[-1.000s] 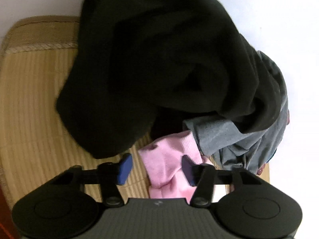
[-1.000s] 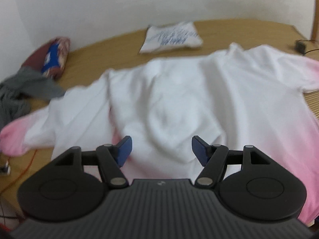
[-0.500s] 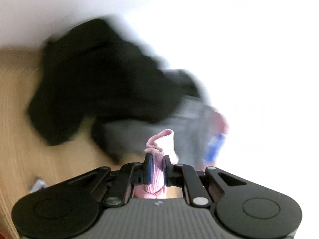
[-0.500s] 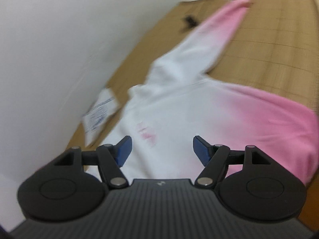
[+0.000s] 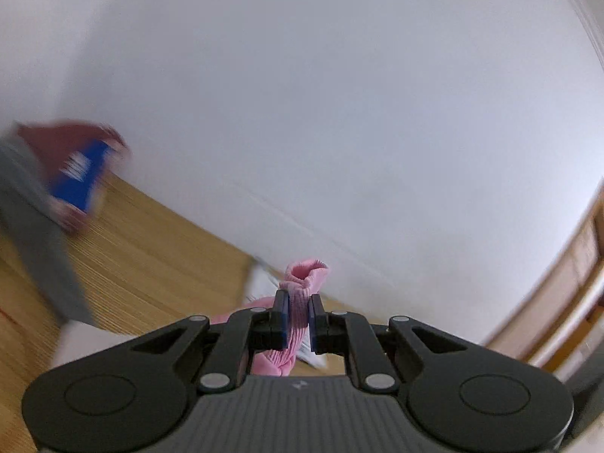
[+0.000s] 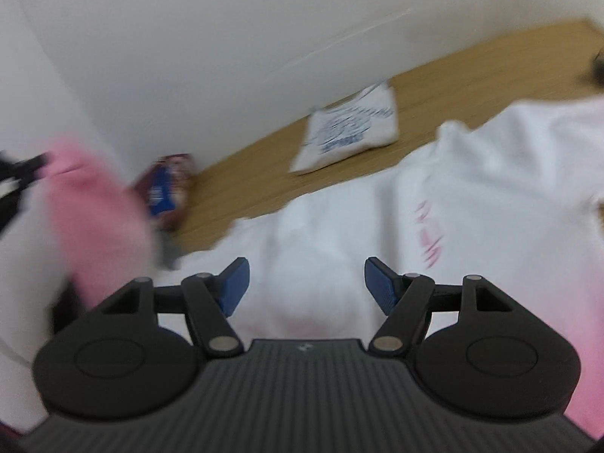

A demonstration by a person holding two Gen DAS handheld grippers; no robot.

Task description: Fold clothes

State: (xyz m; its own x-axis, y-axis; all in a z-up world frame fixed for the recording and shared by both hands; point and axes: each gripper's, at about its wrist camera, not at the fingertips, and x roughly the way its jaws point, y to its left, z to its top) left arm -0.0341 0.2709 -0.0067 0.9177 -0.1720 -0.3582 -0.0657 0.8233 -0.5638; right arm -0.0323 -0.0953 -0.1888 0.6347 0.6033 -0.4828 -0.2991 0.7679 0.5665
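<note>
Pink cuff between left gripper pads

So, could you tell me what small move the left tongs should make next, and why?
Probably carry the pink cuff across the white sweatshirt body and lay it there. The left tongs are shut on the cuff, lifted off the mat, while the body lies spread out; the right tongs hang open over it, holding nothing.
</note>
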